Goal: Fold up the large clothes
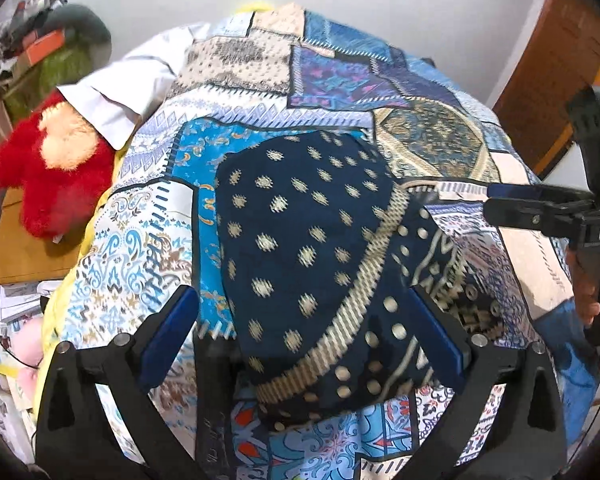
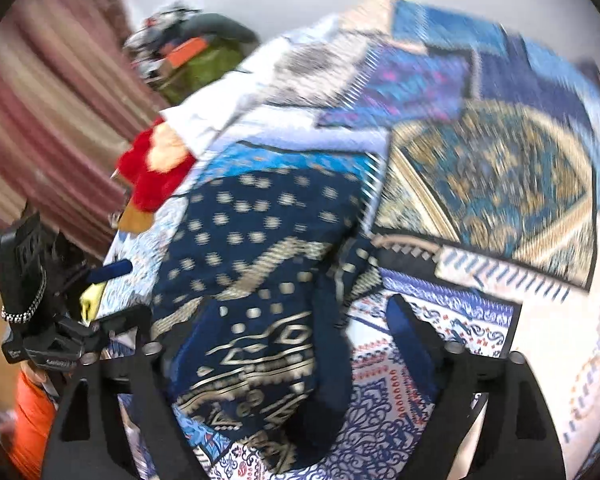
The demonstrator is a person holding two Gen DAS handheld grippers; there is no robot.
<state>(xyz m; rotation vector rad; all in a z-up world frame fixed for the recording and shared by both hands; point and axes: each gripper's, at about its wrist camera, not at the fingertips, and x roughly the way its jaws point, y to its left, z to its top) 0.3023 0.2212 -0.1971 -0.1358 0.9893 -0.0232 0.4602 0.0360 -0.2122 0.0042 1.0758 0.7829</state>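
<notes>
Across the bed, a patchwork bedspread (image 1: 340,80) in blues and creams carries everything; on it lies the navy garment (image 1: 308,240) with gold dots, folded into a rounded heap whose long axis runs away from both cameras; left tongs (image 1: 304,336) and right tongs (image 2: 300,336) both stand wide apart, straddling its near end, clamping nothing; neither hand looks clearly nearer.
</notes>
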